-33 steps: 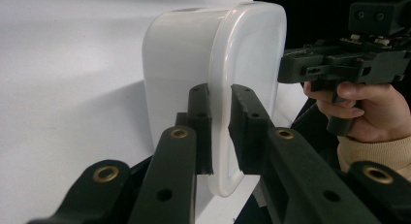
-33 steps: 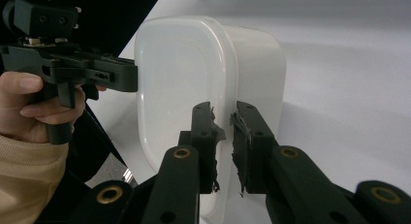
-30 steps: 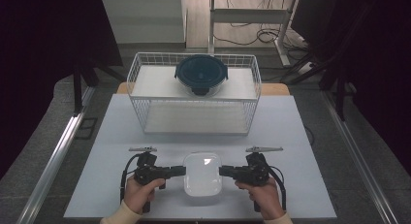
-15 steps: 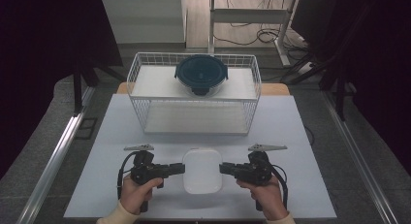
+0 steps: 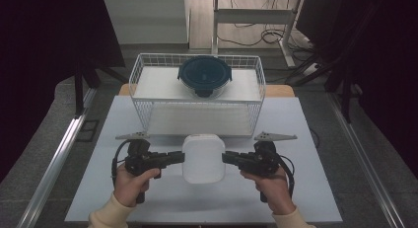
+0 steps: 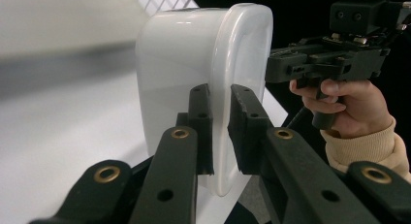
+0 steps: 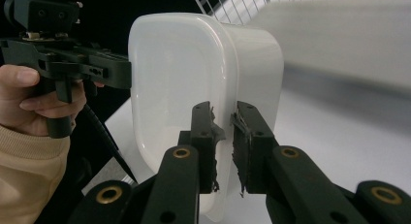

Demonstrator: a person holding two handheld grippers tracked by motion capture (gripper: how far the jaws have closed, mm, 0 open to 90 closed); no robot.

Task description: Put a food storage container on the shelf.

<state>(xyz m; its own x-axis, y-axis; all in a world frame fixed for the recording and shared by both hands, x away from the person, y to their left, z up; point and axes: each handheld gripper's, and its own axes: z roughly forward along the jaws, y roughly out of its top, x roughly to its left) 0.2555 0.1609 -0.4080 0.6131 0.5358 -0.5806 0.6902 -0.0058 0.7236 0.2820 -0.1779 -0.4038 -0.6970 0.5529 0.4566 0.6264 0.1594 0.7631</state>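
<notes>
Up off the table (image 5: 123, 198) since a second ago comes the white container (image 5: 203, 158), my left gripper (image 5: 178, 158) and right gripper (image 5: 227, 158) clamped on its opposite rims; carrying it to the wire basket (image 5: 143, 114), likely, remains.

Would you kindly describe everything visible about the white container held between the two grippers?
The white container is a rounded-corner rectangular tub of glossy, slightly translucent plastic with a thin projecting rim. The left gripper and right gripper each pinch that rim on opposite sides. It sits level between them, in front of the wire basket; whether it touches the table cannot be told.
</notes>
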